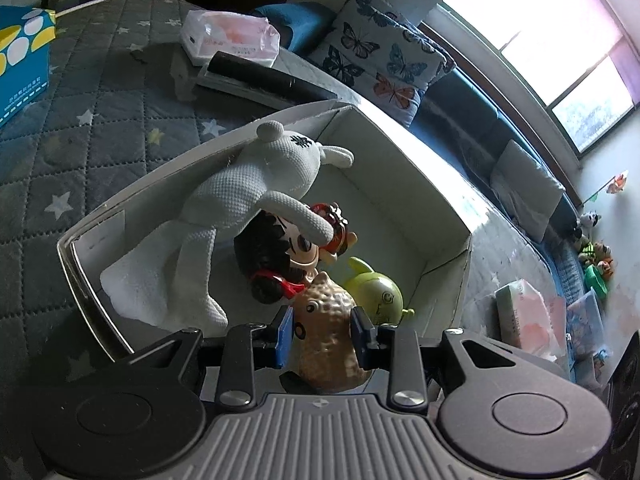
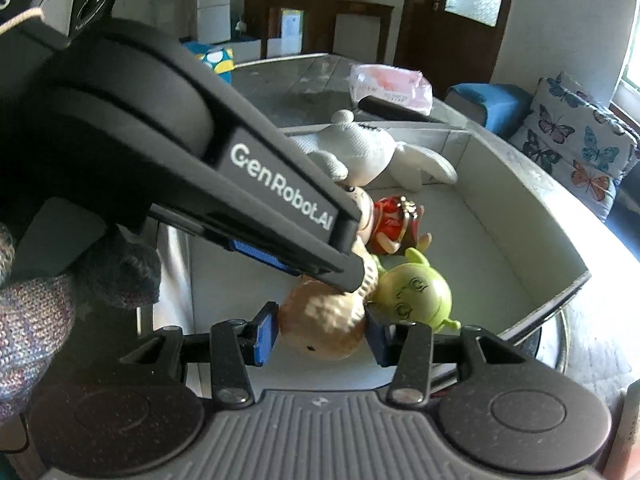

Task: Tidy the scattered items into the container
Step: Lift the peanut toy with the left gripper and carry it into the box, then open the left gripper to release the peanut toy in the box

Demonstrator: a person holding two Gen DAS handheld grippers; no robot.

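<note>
Nearest, both grippers meet on the peanut toy [image 1: 326, 336] over the white box's [image 1: 424, 184] near end: the left gripper [image 1: 322, 338] pinches it, while the right gripper [image 2: 322, 330] brackets it, contact uncertain. The toy is tan, dimpled, with a cartoon face. Beyond lie a green figure [image 1: 378, 296], a doll [image 1: 296, 256] and a white plush [image 1: 256, 200], already boxed; tidying looks nearly finished.

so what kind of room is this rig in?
Most likely a home living room. A butterfly-print cushion leans on a blue sofa under a window, and a wooden door shows behind. The white box of toys sits on a star-quilted surface.
</note>
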